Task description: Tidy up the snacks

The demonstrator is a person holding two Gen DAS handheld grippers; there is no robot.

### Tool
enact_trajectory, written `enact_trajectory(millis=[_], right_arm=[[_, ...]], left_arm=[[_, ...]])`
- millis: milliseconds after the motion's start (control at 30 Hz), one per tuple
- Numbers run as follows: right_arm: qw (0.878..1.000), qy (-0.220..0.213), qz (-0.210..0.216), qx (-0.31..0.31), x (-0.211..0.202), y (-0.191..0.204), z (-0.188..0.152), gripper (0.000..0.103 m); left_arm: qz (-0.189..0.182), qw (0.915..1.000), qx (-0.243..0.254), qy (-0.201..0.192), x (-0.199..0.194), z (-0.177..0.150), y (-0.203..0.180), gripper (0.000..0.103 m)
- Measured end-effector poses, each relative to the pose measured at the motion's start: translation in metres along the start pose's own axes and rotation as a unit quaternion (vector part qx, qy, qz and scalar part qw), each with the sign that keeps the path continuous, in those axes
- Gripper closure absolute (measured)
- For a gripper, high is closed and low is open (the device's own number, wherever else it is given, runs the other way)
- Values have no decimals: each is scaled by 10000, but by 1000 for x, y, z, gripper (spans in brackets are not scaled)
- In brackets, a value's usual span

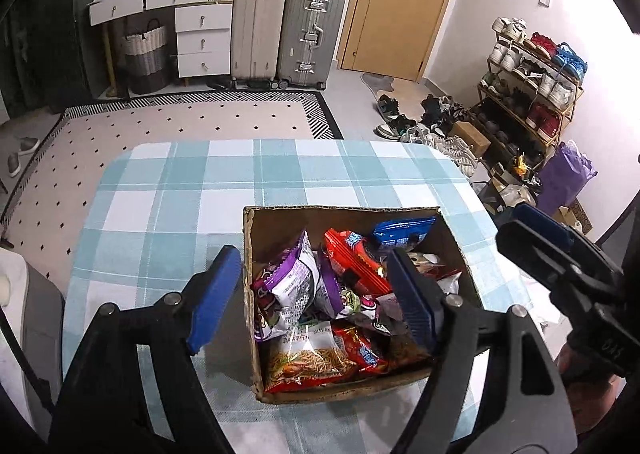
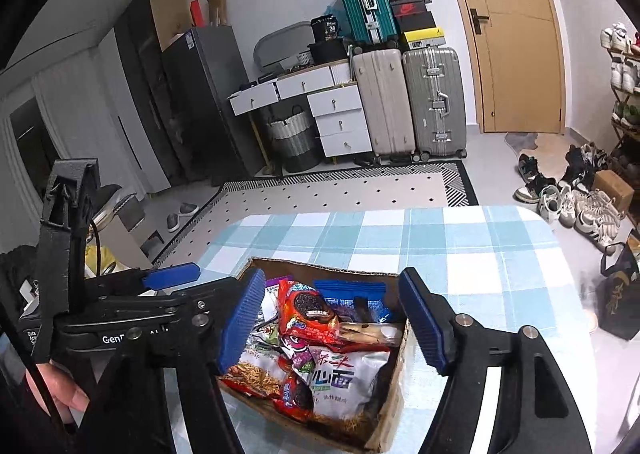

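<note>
A brown cardboard box (image 1: 250, 290) stands on the blue-and-white checked table (image 1: 168, 190). It holds several snack packs: purple bags (image 1: 288, 286), red cookie packs (image 1: 352, 262), a blue pack (image 1: 402, 232) and a noodle-snack bag (image 1: 308, 358). My left gripper (image 1: 316, 302) is open and empty, low over the box, one finger outside its left wall and one inside. My right gripper (image 2: 332, 318) is open and empty above the same box (image 2: 394, 406), over a red cookie pack (image 2: 312, 314) and a white noodle bag (image 2: 344, 378). The right gripper also shows in the left wrist view (image 1: 540, 238).
The table's far half (image 2: 460, 246) is bare cloth. Beyond it lie a dotted rug (image 1: 192, 122), suitcases (image 1: 288, 30), white drawers (image 1: 200, 38), a wooden door (image 1: 400, 2) and a shoe rack (image 1: 532, 94) with shoes on the floor.
</note>
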State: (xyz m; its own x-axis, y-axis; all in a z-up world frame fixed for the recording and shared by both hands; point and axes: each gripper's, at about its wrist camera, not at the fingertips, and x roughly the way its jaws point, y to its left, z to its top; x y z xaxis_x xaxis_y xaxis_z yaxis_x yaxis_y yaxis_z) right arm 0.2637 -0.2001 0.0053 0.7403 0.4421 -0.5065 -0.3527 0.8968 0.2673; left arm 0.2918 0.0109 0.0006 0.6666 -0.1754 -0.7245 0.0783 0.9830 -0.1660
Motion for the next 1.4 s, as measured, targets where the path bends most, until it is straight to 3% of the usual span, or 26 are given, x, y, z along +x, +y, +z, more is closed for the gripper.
enact_trajectory(millis=[167, 267, 467, 667, 1133, 1400], right_arm=[[9997, -228, 18, -86, -20, 5, -2, 29], [9990, -423, -3, -145, -37, 10, -4, 20], [9976, -671, 1, -182, -68, 20, -9, 17], [9958, -866, -76, -280, -99, 31, -18, 11], [9895, -1381, -181, -375, -164, 37, -58, 7], [9877, -1481, -306, -389, -183, 28, -93, 6]], left_arm=[[149, 9996, 119, -192, -22, -5, -6, 27], [216, 9989, 124, -390, -44, -8, -5, 22], [348, 9970, -10, -690, -84, -18, 3, 18], [463, 9938, 1, -1010, -119, -36, 11, 2], [489, 9825, -147, -1789, -185, -94, 29, 1], [845, 9754, -29, -2038, -182, -134, 27, 1]])
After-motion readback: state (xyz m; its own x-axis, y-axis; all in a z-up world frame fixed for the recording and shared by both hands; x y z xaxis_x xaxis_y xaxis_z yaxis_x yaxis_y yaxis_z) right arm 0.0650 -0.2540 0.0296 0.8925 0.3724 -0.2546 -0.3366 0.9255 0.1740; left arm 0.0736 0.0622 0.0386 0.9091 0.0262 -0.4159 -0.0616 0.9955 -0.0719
